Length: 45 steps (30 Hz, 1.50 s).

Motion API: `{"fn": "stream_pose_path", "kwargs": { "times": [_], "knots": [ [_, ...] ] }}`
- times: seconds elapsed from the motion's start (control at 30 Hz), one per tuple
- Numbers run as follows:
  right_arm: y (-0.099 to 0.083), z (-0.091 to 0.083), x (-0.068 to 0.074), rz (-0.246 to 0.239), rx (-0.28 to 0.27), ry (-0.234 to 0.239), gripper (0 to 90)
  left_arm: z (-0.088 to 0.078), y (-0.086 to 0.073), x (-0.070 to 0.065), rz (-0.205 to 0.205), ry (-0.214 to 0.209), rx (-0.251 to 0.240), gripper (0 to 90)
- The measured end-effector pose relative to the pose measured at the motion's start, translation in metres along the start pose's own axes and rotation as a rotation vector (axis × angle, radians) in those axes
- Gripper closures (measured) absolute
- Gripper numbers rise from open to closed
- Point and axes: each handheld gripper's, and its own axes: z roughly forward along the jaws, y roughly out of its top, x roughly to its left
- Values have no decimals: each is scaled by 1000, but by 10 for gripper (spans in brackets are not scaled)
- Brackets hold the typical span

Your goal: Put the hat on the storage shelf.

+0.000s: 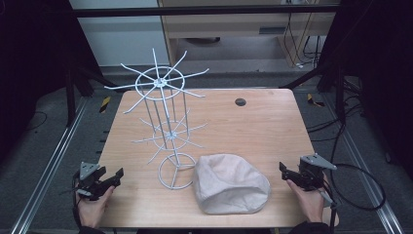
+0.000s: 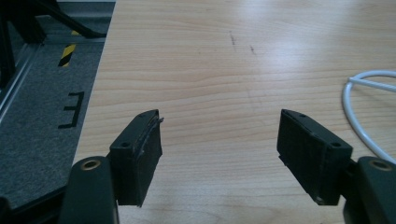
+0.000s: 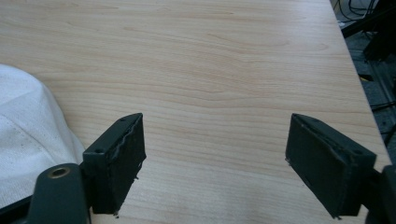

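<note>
Now, our jaws: left gripper and right gripper both spread, empty.
Hat: white hat lies beside wire rack, between us.
Risk: we could topple the rack snagging its arms.

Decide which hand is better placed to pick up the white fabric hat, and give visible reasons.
Probably the right tool: open, it sits beside the hat, whose fabric edge shows by its jaws. The left tool, also open, has the wire rack between it and the hat.
</note>
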Motion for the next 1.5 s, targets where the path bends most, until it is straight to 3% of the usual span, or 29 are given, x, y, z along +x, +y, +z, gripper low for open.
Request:
{"fn": "stream_pose_path", "kwargs": {
  "times": [0.13,0.3,0.67,0.93,1.13,1.2,1.27,1.5],
  "knots": [
    [0,-6,-2,-3,-5,1,233,-2,2,-3,8,-20,-10,307],
    [4,-21,-4,0,-45,13,327,-1,1,-7,12,-59,16,299],
    [12,-32,1,-24,-44,86,412,-3,3,-13,20,-73,26,299],
    [26,-41,14,-78,-57,174,369,-1,2,-14,36,-74,39,296],
    [32,-45,24,-126,-55,206,360,-1,2,-16,47,-72,43,290],
    [38,-49,31,-184,-54,242,354,0,2,-15,51,-70,45,287],
    [41,-51,36,-212,-47,252,351,0,2,-15,51,-64,46,286],
    [50,-53,55,-269,-29,319,341,1,2,-15,50,-63,51,286]
  ]
}}
